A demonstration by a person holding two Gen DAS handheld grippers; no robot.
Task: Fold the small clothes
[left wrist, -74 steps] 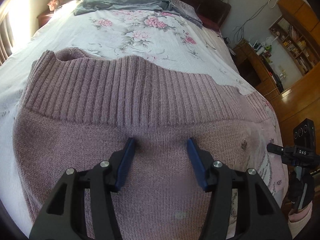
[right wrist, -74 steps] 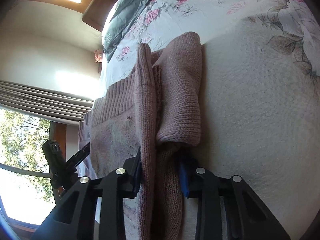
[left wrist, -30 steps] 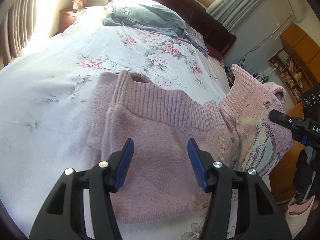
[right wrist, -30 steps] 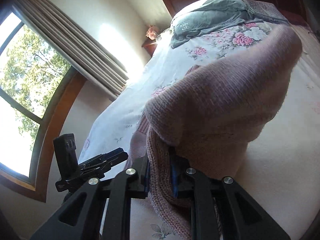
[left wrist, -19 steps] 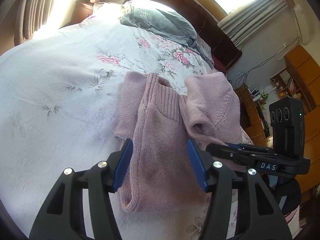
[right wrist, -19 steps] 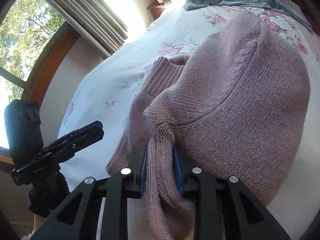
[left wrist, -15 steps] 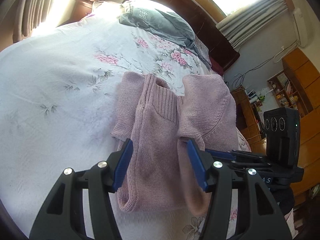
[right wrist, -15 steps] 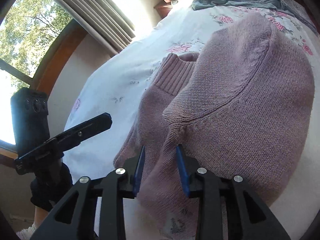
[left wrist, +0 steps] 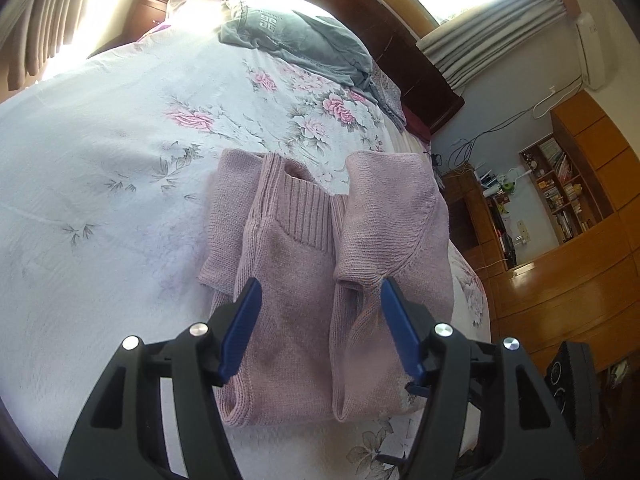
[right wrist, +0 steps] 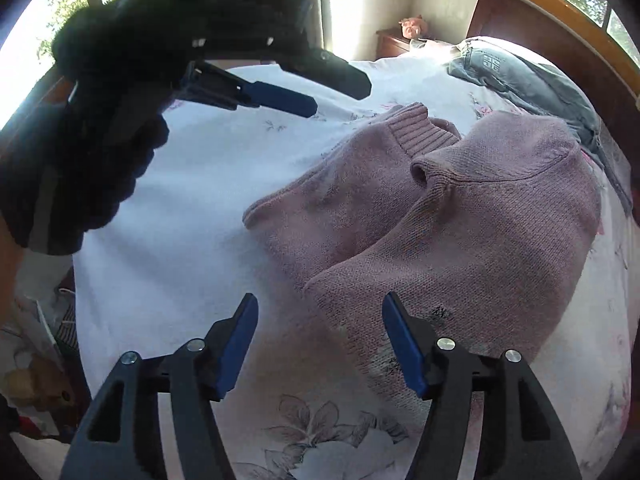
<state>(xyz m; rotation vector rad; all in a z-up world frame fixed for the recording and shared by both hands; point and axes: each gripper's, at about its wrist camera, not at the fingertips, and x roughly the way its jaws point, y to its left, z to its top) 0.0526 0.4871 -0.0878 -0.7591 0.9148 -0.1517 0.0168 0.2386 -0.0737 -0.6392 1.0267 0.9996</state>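
A: Just beyond the spread blue fingers of the left gripper point(left wrist: 320, 330) lies the mauve sweater point(left wrist: 304, 280), flat on the floral bedspread point(left wrist: 100, 152). Nothing is held.

B: And the right gripper point(right wrist: 320, 340)?

A: Wide apart too, empty, the sweater's near hem under its right finger.

B: Anything hidden?

A: The hem's pattern is too blurred to read.

B: Its look?

A: Both sides folded inward, ribbed collar point(left wrist: 304, 212) between them. Farther off, a grey pillow point(left wrist: 304, 40).

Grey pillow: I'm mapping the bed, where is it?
The grey pillow lies at the bed's head by the headboard, beyond the pink sweater.
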